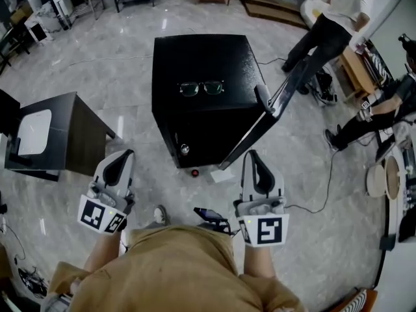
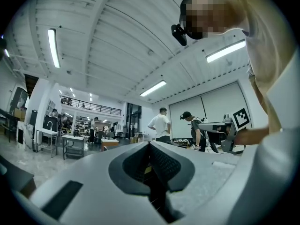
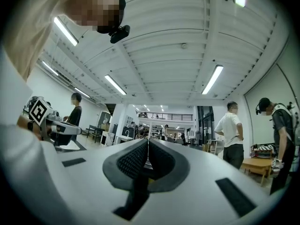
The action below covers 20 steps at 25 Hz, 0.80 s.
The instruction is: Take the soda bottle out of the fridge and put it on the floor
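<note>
Plainly, both tongs are pressed shut with nothing between them. The left tongs (image 1: pixel 125 156) and the right tongs (image 1: pixel 254 155) are held about level, close to the person's body and short of the black box-shaped mini fridge (image 1: pixel 195 64). Its black door (image 1: pixel 257 135) hangs open toward the right, and dark-framed spectacles (image 1: pixel 201 88) lie on its top.

I cannot pick out the soda bottle for sure. A small pale round thing (image 1: pixel 184 149) shows in the dark opening, and a small red round thing (image 1: pixel 194 172) sits on the grey marbled floor (image 1: pixel 130 57) just before the fridge. Either could be a cap seen from above, so this fits a bottle inside the fridge or one set down. Whichever it is, the right tongs should keep clear of the door's edge.
</note>
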### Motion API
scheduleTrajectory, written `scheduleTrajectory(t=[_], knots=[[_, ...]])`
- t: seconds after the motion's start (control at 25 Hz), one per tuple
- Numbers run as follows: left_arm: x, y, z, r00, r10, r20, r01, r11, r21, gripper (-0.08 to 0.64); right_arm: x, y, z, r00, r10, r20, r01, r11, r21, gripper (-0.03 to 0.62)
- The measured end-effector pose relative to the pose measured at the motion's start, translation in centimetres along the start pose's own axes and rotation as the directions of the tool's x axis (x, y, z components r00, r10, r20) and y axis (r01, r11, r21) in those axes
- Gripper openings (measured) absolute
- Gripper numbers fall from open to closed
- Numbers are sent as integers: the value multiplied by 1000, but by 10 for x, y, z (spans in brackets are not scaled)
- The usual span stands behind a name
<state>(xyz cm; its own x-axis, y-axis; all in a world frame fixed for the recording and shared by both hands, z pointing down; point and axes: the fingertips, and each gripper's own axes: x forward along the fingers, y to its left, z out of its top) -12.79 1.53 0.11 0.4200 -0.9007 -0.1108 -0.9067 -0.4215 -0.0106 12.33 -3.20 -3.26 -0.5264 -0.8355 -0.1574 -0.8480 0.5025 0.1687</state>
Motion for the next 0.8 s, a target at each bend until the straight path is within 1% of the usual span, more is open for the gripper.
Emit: scheduleTrajectory(t=[0.2,0.32,0.52,0.8], knots=[[-7,18,4,999,34,11,-34,999,6,2,-3,-2,8,1000,-16,19,16,1000,-5,2],[-5,28,1,999,33,14,-33,999,2,2,-1,-3,11,999,-30,28,31,999,-25,2],[2,37,-5,1000,4,19,-3,1000,-17,2,-1,3,11,998,-54,14,55,997,-46,2],[16,37,7,998,-51,41,52,998,-23,2,-7,-1,26,993,-118,24,119,992,-43,2]])
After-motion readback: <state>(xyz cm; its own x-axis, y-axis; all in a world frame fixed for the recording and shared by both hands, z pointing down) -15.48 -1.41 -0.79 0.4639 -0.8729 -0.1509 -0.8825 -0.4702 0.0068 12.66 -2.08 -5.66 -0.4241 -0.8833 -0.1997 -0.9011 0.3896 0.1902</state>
